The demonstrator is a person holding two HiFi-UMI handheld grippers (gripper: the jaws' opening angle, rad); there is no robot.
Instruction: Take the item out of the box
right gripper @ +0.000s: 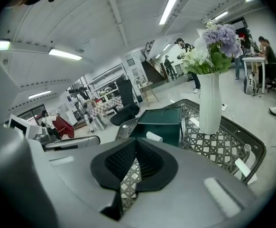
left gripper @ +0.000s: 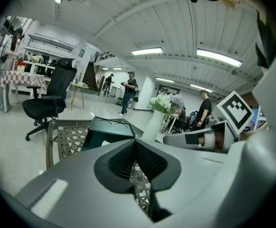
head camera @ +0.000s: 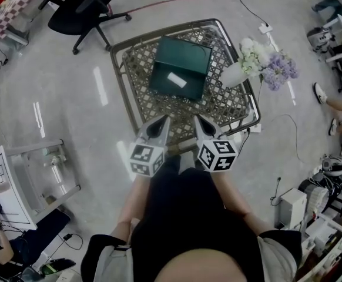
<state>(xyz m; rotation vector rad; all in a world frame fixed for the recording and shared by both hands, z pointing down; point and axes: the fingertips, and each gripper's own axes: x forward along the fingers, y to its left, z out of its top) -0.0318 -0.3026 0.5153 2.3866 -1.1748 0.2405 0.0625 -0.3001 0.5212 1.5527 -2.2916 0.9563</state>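
1. A dark green box (head camera: 180, 66) stands open on the lattice table (head camera: 218, 101), toward its far side.
2. In the box lies one small white item (head camera: 176, 80); nothing is touching it.
3. Just to the right of the box, a white vase (head camera: 232, 75) stands upright with flowers (head camera: 272, 64) in it.
4. The left gripper (head camera: 165, 119) is over the table's near edge, jaws pressed together on nothing.
5. The right gripper (head camera: 197, 118) is beside it, also closed and empty, short of the box.

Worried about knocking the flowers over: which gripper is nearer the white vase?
Right. The right gripper sits at the table's near edge, below-left of the vase in the head view; the left gripper is farther left, beyond it.
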